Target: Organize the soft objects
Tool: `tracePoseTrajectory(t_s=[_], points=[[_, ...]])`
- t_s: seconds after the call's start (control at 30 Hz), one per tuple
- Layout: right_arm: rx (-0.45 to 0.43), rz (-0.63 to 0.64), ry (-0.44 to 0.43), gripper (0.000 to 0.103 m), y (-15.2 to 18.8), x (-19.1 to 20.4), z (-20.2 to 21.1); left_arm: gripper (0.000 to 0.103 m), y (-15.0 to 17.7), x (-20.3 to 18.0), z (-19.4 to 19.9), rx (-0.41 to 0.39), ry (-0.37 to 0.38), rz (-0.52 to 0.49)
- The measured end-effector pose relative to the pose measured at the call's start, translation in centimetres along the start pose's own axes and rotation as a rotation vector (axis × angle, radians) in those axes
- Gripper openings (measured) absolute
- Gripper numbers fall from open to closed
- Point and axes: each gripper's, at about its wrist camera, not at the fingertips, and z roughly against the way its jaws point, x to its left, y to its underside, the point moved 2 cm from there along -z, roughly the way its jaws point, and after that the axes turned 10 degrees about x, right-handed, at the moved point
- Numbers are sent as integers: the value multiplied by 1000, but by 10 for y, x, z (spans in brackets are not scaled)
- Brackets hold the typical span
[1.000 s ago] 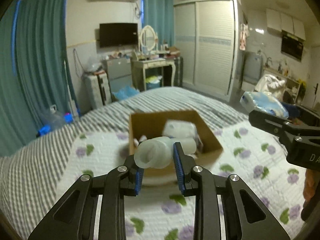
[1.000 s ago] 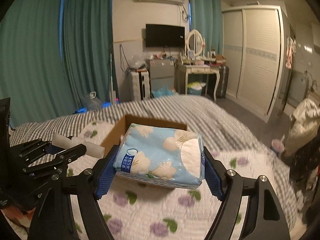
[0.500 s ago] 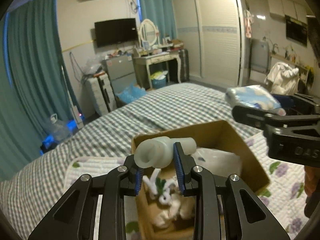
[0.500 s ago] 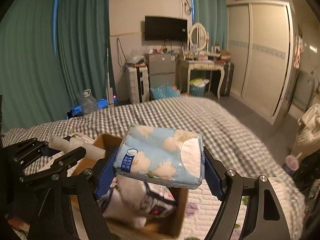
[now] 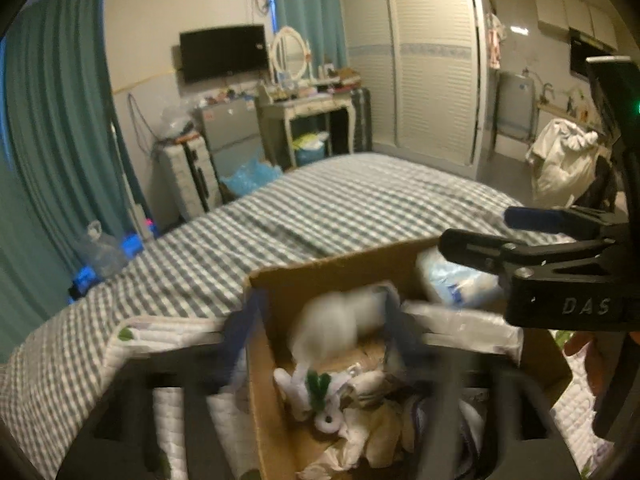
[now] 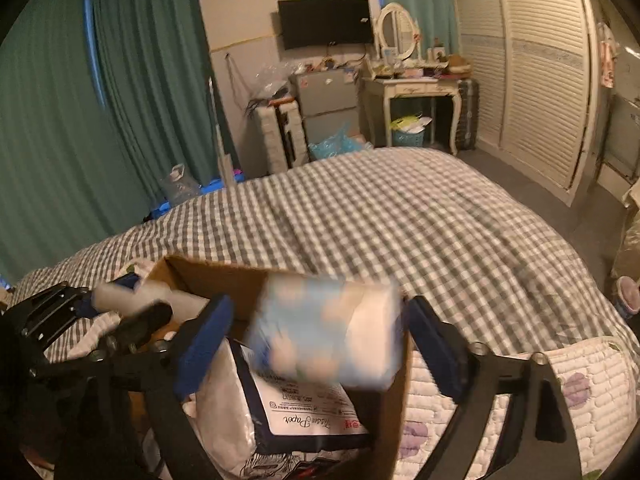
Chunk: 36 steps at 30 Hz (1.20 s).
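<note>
Hovering over the cardboard box (image 5: 332, 276) on the bed (image 6: 400, 216), both grippers have their jaws spreading apart at this moment. The left gripper (image 5: 324, 320) has the white squishy tube (image 5: 336, 320) between its blurred blue pads (image 5: 240, 332), but the pads stand clear of it on both sides, so it's loose above the inside of the box. Same deal on the right: the right gripper (image 6: 316, 340) is opening around the blue tissue pack (image 6: 326, 336), which looks smeared, with a gap between it and each pad, right over the box's near corner. Underneath sits a white tissue paper bag (image 6: 296, 408), and the left camera shows a pile of plush stuff (image 5: 340, 396) at the bottom. The box rests on a quilted floral pad (image 6: 560, 392) on top of the checked bedding.
</note>
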Motion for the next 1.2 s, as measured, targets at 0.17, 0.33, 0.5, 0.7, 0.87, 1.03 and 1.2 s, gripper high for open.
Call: tracePoseTrajectory(t_s=[0.17,0.33,0.5,0.7,0.87,1.03,1.2], points=[[-53,-3,39,92,-4,5,51,91,-7,2,44,-40,-15,30],[-147,25,86,92,-10,22,144,91,-21,11,126,-135,-24,55],[-264,66,118,99,-3,49,247,93,-27,16,221,-270,-33,67],[-378,102,135,103,32,80,342,99,-3,20,302,-404,-9,85],[-457,120,171,103,91,93,374,100,33,20,319,-449,-1,107],[-456,100,141,103,135,94,354,99,70,17,299,-436,-33,109],[-442,58,136,103,160,90,307,99,108,15,260,-382,-53,110]])
